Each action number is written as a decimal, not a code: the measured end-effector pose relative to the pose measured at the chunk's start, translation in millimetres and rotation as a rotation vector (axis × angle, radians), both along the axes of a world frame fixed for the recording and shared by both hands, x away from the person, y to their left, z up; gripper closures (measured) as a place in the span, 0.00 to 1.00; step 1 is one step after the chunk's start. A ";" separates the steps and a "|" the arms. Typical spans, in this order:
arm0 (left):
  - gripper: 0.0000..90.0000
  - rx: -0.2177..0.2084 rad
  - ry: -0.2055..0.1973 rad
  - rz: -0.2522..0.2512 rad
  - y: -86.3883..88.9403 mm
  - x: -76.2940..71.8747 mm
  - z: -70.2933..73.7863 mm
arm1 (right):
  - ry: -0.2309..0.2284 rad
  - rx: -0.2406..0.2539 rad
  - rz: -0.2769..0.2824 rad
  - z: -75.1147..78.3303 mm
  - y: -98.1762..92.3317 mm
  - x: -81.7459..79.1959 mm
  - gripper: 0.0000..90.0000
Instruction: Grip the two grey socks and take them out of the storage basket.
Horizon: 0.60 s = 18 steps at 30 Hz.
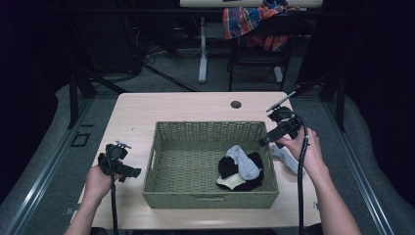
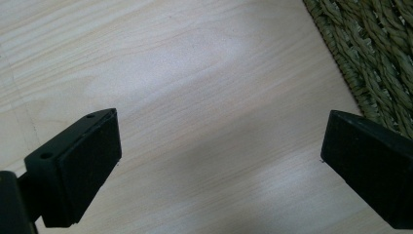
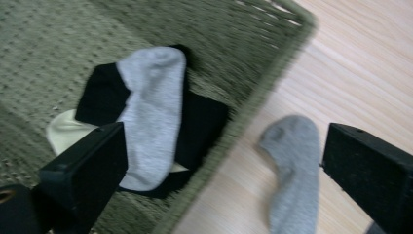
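On the table (image 1: pixel 171 105), just outside the right wall of the basket (image 1: pixel 210 198), lies a grey sock (image 3: pixel 292 170), flat on the pale wood and close against the woven rim without lying over it. Inside the basket, in the corner nearest that sock, sits a small heap: another grey sock (image 3: pixel 153 117) draped on top of a black sock (image 3: pixel 204 126), with a cream sock (image 3: pixel 65 131) poking out underneath. In the right gripper view the loose sock shows between the two black jaws, yet neither pad touches it. The right gripper (image 1: pixel 270 137) hangs above the basket's right rim with its jaws spread wide (as wide as I see them go) and nothing in them; the right hand (image 1: pixel 301 147) holds it tilted down toward the heap. Across the basket, well apart from all the socks, the left gripper (image 1: pixel 131 172) rests low beside the basket's left wall, held by the left hand (image 1: pixel 98 181). Its jaws also stand wide open and empty, with bare wood between them and a strip of weave at the edge of its view. Beyond the table, a chair (image 1: pixel 259 44) carries a plaid cloth (image 1: pixel 244 19) in orange and blue.
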<state>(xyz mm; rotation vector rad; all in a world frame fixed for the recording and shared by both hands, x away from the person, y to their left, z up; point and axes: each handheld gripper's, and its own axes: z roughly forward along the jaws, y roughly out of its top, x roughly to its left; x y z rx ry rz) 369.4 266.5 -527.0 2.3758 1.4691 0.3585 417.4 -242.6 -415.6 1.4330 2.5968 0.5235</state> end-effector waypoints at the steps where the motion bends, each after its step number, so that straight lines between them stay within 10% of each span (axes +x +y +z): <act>1: 0.01 0.000 0.000 0.000 0.0 0.0 0.0 | 0.000 0.000 0.000 0.0 0.0 0.0 0.02; 18: 0.01 0.001 -0.002 0.001 -0.2 -0.1 -0.1 | 0.073 -0.004 0.141 -29.8 58.8 -1.9 0.01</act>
